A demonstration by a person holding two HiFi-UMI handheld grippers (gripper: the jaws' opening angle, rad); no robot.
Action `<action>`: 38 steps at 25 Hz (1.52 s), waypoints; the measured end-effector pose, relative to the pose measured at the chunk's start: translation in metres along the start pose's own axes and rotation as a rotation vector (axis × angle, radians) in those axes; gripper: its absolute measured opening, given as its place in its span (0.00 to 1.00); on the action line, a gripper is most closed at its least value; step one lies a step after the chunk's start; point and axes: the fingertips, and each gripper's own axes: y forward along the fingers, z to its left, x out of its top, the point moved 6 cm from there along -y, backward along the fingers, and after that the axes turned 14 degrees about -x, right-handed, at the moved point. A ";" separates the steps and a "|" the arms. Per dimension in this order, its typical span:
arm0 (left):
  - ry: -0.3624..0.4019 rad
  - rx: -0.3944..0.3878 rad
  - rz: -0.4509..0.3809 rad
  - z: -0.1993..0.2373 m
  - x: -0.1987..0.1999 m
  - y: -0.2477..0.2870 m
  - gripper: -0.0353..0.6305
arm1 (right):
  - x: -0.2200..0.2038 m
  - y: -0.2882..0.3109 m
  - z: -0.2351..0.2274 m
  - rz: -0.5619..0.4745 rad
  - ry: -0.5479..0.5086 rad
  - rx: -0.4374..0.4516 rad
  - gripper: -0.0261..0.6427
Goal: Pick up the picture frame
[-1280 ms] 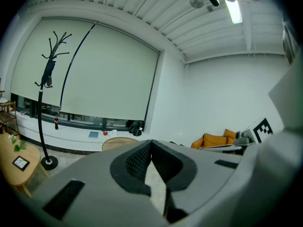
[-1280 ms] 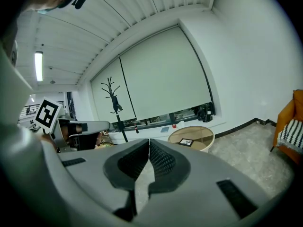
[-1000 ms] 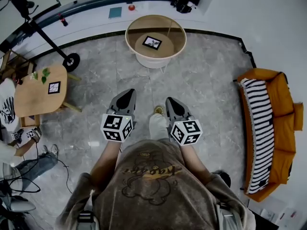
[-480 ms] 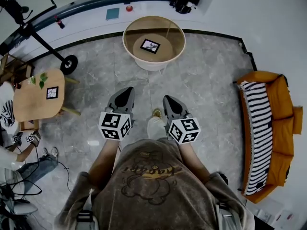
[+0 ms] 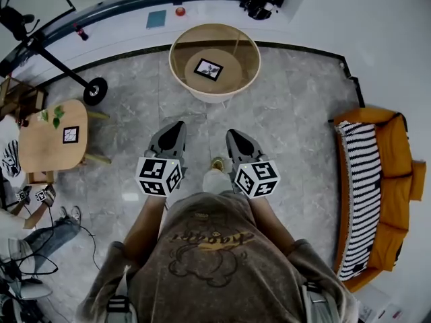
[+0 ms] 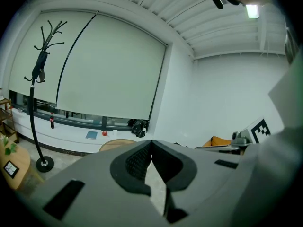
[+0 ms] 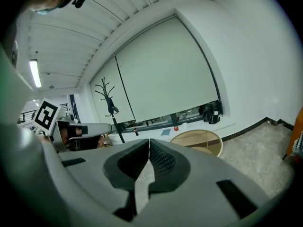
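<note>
- Nearer than a second ago, the picture frame [image 5: 208,68] lies flat inside the round table [image 5: 214,26], well ahead of both grippers.
- Left gripper [image 5: 174,129] and right gripper [image 5: 232,137] sit side by side, jaws closed on nothing, pointing towards it.
- An orange sofa [image 5: 397,173] stands off to the right.

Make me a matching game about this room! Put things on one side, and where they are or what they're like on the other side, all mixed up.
Things:
1. picture frame
2. striped blanket
3. leaves
4. left tongs and right tongs

Matches:
A. green
B. shut, holding nothing
C. on the sofa
D. at the round table

Pairs: 1-D, 2-C, 3-A, 4-B
</note>
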 end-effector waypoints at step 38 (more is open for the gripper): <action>-0.029 0.082 -0.030 0.118 0.044 0.140 0.08 | 0.059 0.181 -0.074 0.068 -0.047 0.063 0.07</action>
